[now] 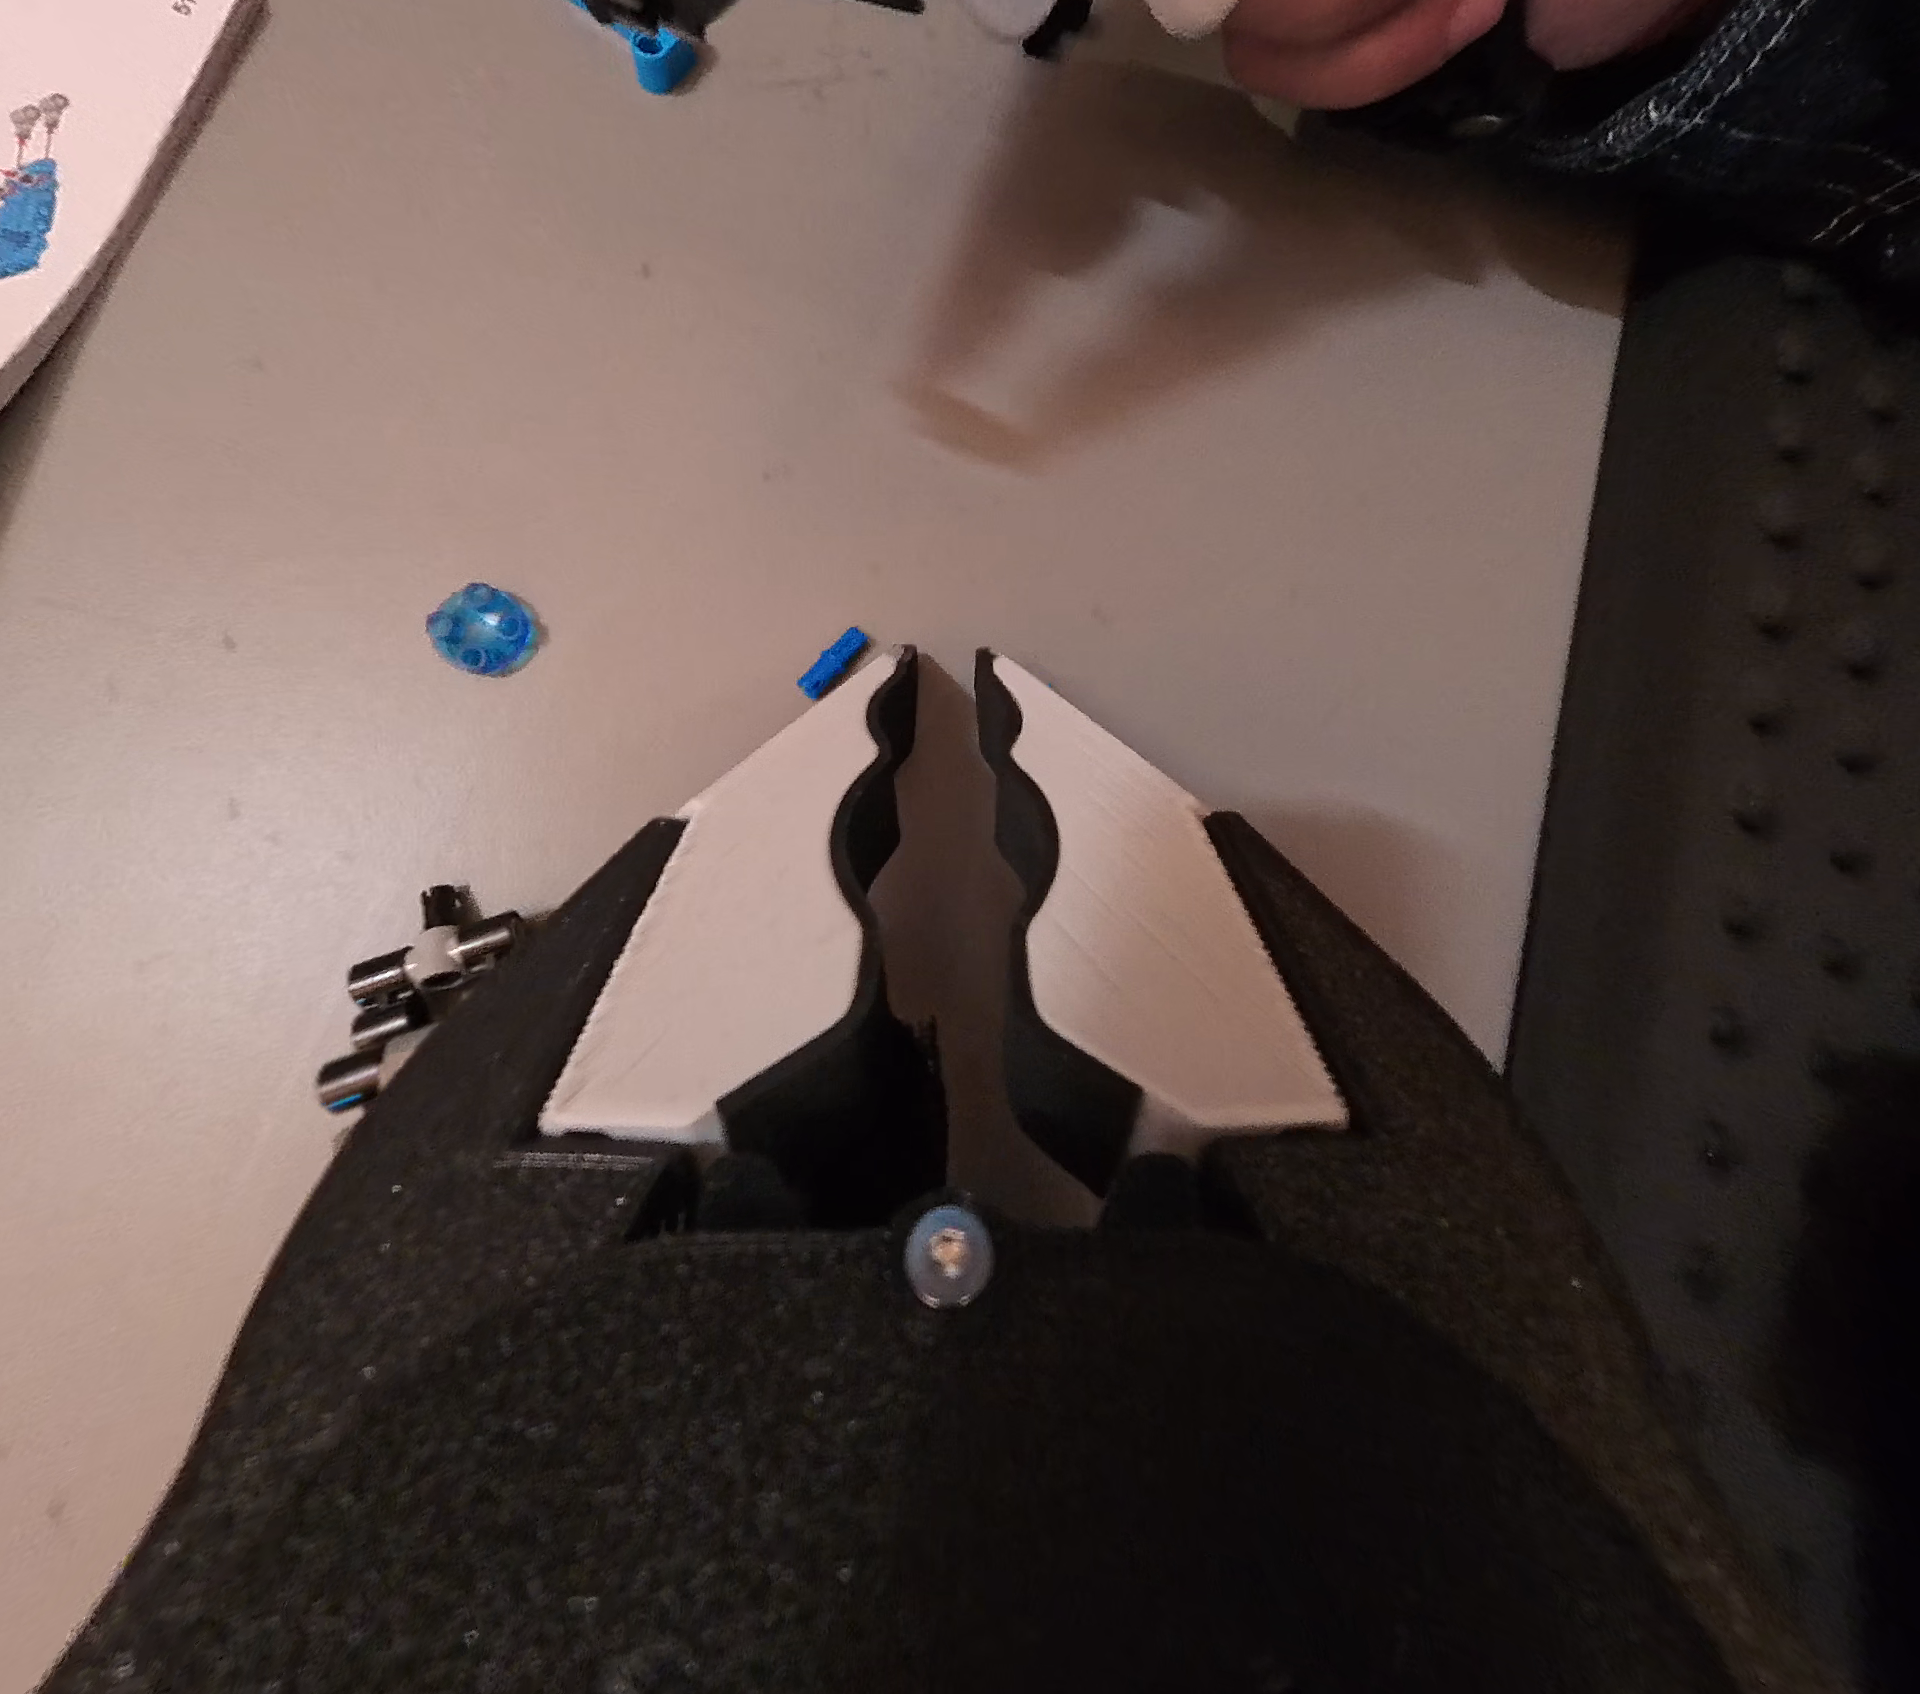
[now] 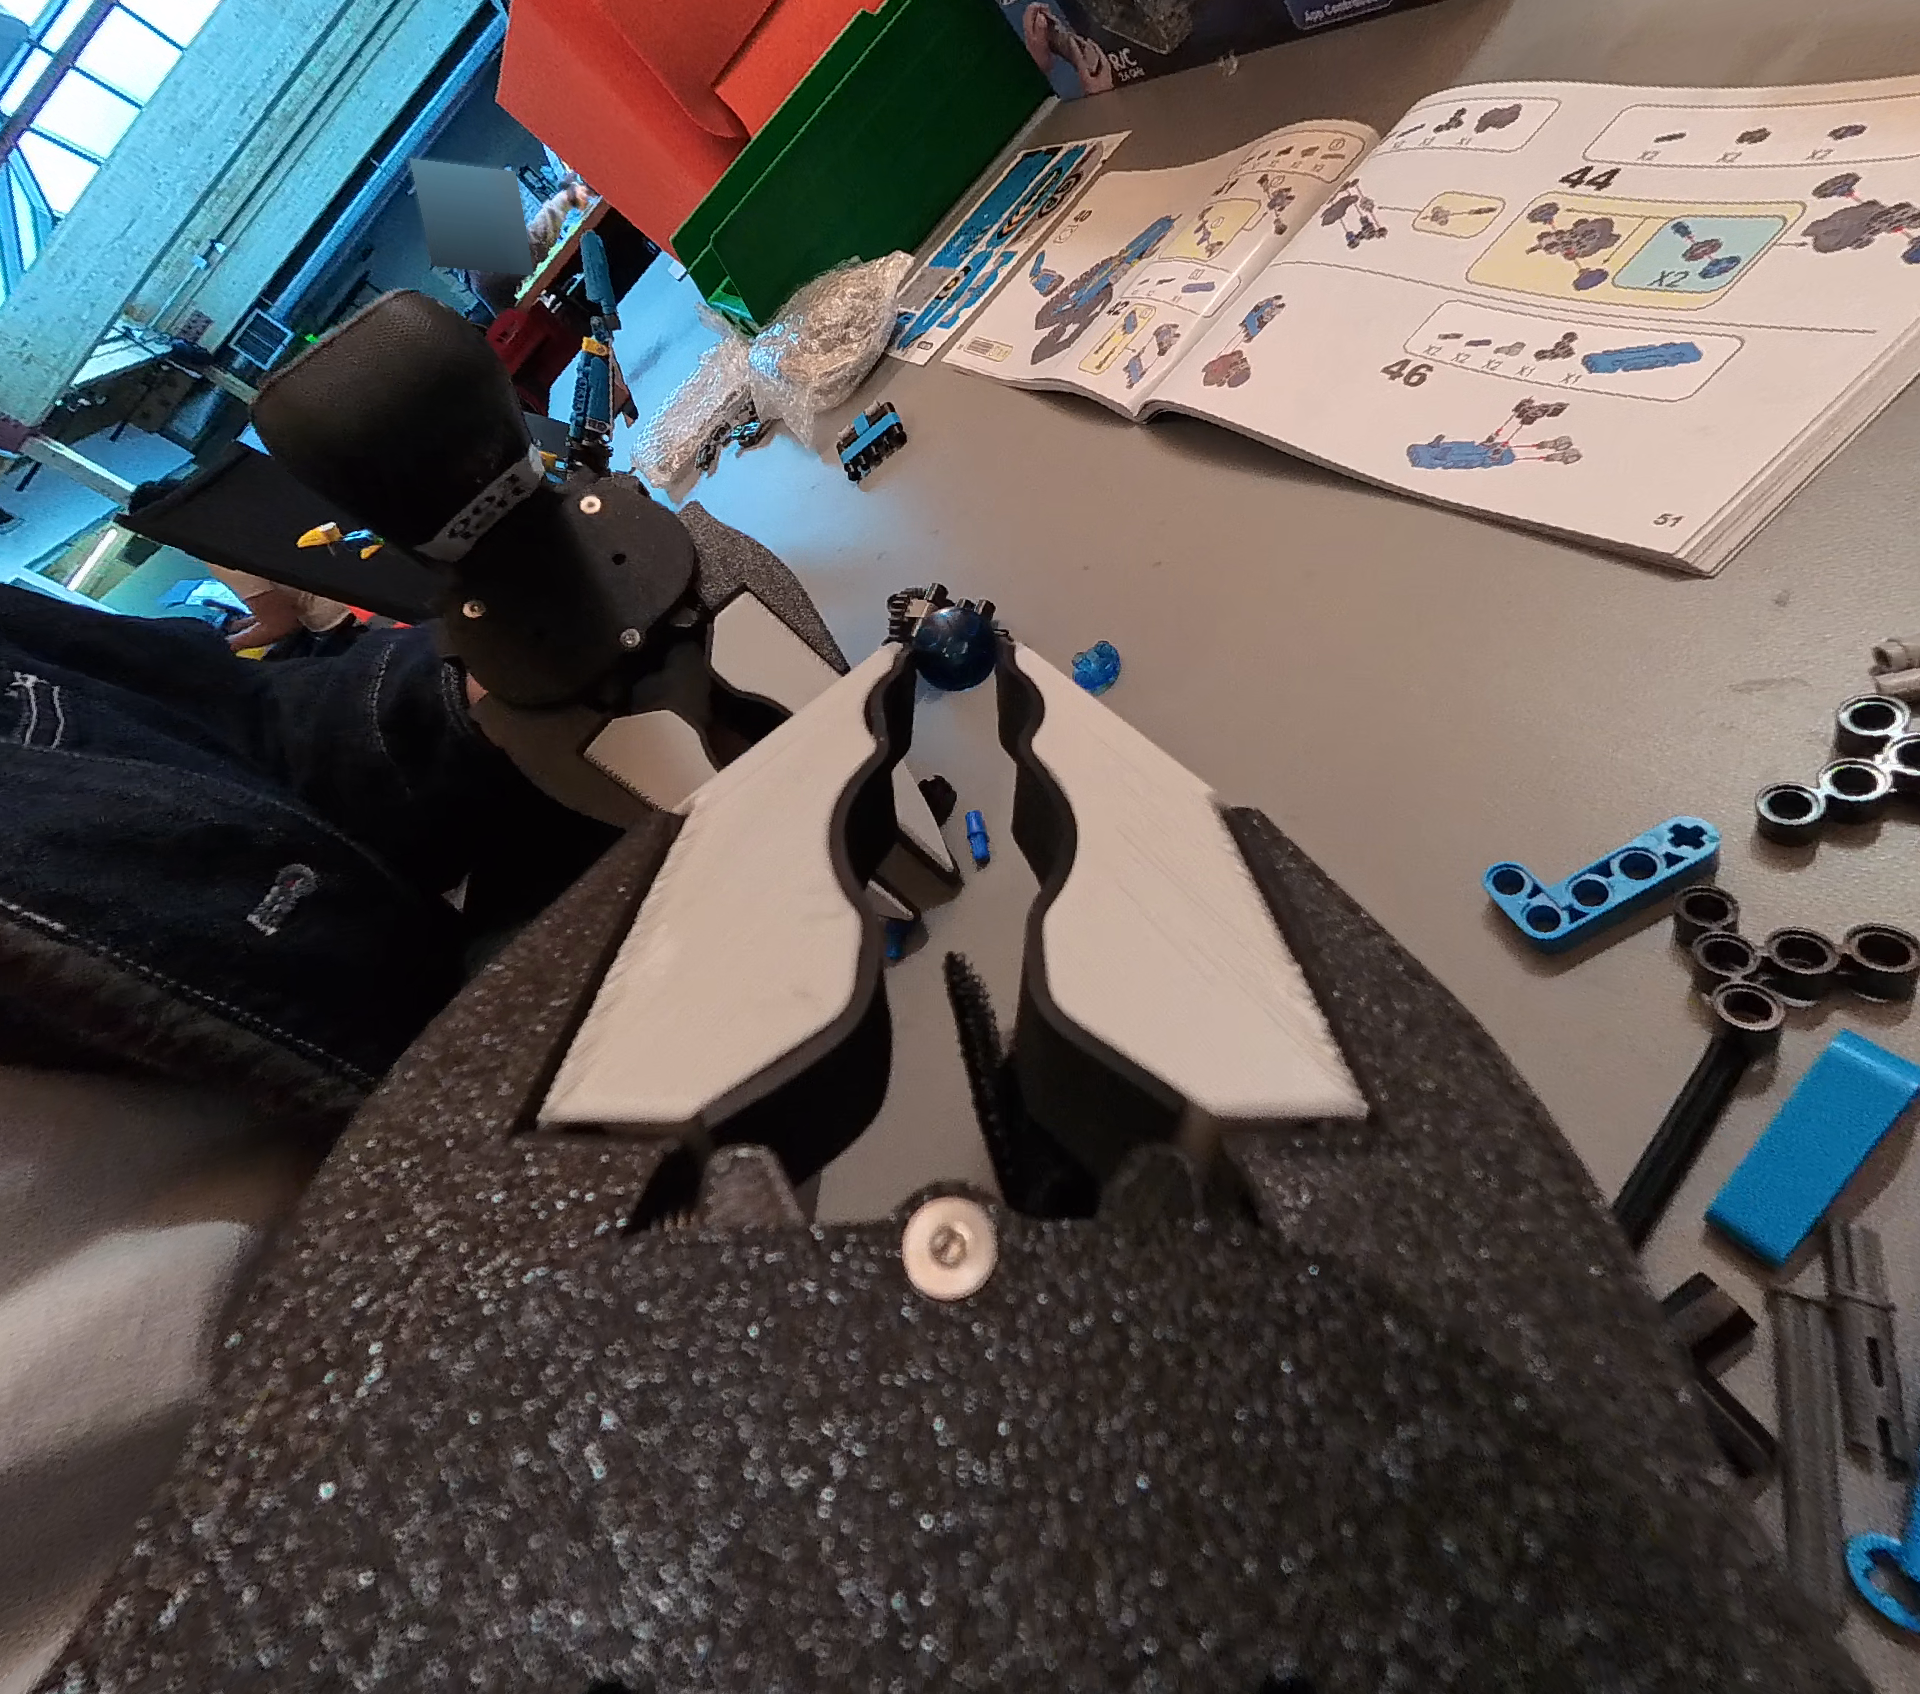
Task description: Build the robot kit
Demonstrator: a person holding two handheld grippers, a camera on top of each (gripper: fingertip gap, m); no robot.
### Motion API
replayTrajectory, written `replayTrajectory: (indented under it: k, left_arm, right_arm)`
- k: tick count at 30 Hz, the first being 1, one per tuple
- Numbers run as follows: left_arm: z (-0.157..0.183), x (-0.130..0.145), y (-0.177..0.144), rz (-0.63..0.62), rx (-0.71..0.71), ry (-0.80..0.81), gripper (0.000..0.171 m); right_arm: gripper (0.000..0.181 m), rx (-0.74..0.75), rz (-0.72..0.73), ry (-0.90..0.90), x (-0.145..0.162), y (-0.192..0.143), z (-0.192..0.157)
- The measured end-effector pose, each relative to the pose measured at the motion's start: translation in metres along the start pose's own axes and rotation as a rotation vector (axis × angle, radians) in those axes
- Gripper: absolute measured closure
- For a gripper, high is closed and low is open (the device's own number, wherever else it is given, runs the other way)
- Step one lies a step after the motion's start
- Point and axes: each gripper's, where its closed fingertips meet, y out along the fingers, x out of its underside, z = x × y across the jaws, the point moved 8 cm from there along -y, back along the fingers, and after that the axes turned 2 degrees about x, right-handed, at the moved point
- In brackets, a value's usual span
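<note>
Plainly, a dark blue round piece [image 2: 951, 645] is pinched between the tips of the right gripper [image 2: 954, 657], raised above the grey table [image 2: 1299, 657]. The left gripper [image 1: 945, 665] is seen with its jaws nearly together and nothing between them, its tips close over the table [image 1: 623, 397]; a small blue pin [image 1: 831, 660] lies just beside its left tip, a translucent blue round stud plate [image 1: 481, 628] farther left. An open instruction booklet [image 2: 1455, 314] lies beyond, and what seems a black-and-grey connector cluster [image 1: 416, 984] is partly hidden beside the left gripper's body
</note>
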Motion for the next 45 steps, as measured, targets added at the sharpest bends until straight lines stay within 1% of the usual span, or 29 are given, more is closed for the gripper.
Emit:
replayTrajectory:
  k: [3, 4, 6, 9, 13, 15, 16, 19, 23, 24, 25, 27, 30, 33, 35, 37, 41, 45]
  left_arm:
    - [-0.001, -0.005, -0.007, 0.051, 0.001, 0.028, 0.161]
    - [-0.001, -0.006, -0.011, 0.068, 0.000, 0.068, 0.160]
    - [-0.011, -0.007, -0.017, 0.089, -0.052, 0.181, 0.154]
    - [-0.025, -0.009, -0.014, 0.012, 0.005, 0.226, 0.146]
    - [-0.031, -0.012, 0.002, -0.095, 0.068, 0.311, 0.148]
    - [-0.033, -0.014, 0.004, -0.100, 0.098, 0.301, 0.162]
    - [-0.033, -0.013, 0.004, -0.099, 0.101, 0.293, 0.165]
    - [-0.030, -0.011, 0.003, -0.078, 0.067, 0.285, 0.166]
    - [-0.028, -0.010, 0.001, -0.067, 0.018, 0.228, 0.167]
    - [-0.028, -0.012, -0.003, -0.024, -0.011, 0.223, 0.168]
    - [-0.026, -0.016, -0.010, 0.054, -0.039, 0.210, 0.167]
    - [-0.017, -0.026, -0.032, 0.212, -0.119, 0.196, 0.168]
    - [0.001, -0.026, -0.051, 0.287, -0.278, 0.286, 0.168]
    - [0.017, -0.030, -0.064, 0.309, -0.352, 0.360, 0.168]
    - [0.025, -0.035, -0.072, 0.309, -0.366, 0.393, 0.168]
    - [0.029, -0.037, -0.077, 0.292, -0.359, 0.386, 0.168]
    - [0.030, -0.036, -0.081, 0.272, -0.351, 0.346, 0.168]
    - [0.032, -0.037, -0.080, 0.262, -0.395, 0.311, 0.169]
  right_arm:
    - [0.166, 0.012, 0.001, -0.008, 0.000, -0.001, 0.000]
    - [0.166, 0.014, 0.003, -0.010, 0.000, -0.002, 0.001]
    - [0.166, 0.013, 0.003, -0.006, -0.001, -0.002, 0.001]
    - [0.166, 0.000, -0.009, 0.003, 0.001, 0.001, 0.001]
    - [0.166, 0.029, -0.017, -0.024, 0.001, 0.000, 0.002]
    - [0.166, 0.034, -0.018, -0.026, 0.001, -0.001, 0.002]
    - [0.166, 0.035, -0.017, -0.025, 0.001, -0.002, 0.003]
    - [0.166, 0.033, -0.021, -0.020, 0.002, -0.001, 0.003]
    - [0.166, 0.039, -0.055, -0.027, 0.006, 0.003, 0.003]
    - [0.166, 0.023, -0.065, -0.016, 0.007, 0.004, 0.003]
    - [0.166, -0.017, -0.068, 0.015, 0.009, 0.005, 0.002]
    - [0.166, -0.165, -0.076, 0.115, 0.011, 0.008, -0.005]
    - [0.167, -0.318, -0.048, 0.234, 0.011, 0.013, -0.012]
    - [0.166, -0.409, -0.039, 0.274, 0.011, 0.019, -0.020]
    - [0.168, -0.482, -0.021, 0.311, 0.010, 0.023, -0.028]
    - [0.167, -0.514, -0.012, 0.313, 0.010, 0.025, -0.034]
    - [0.166, -0.465, -0.033, 0.222, 0.010, 0.026, -0.041]
    - [0.166, -0.456, -0.009, 0.248, 0.012, 0.027, -0.041]
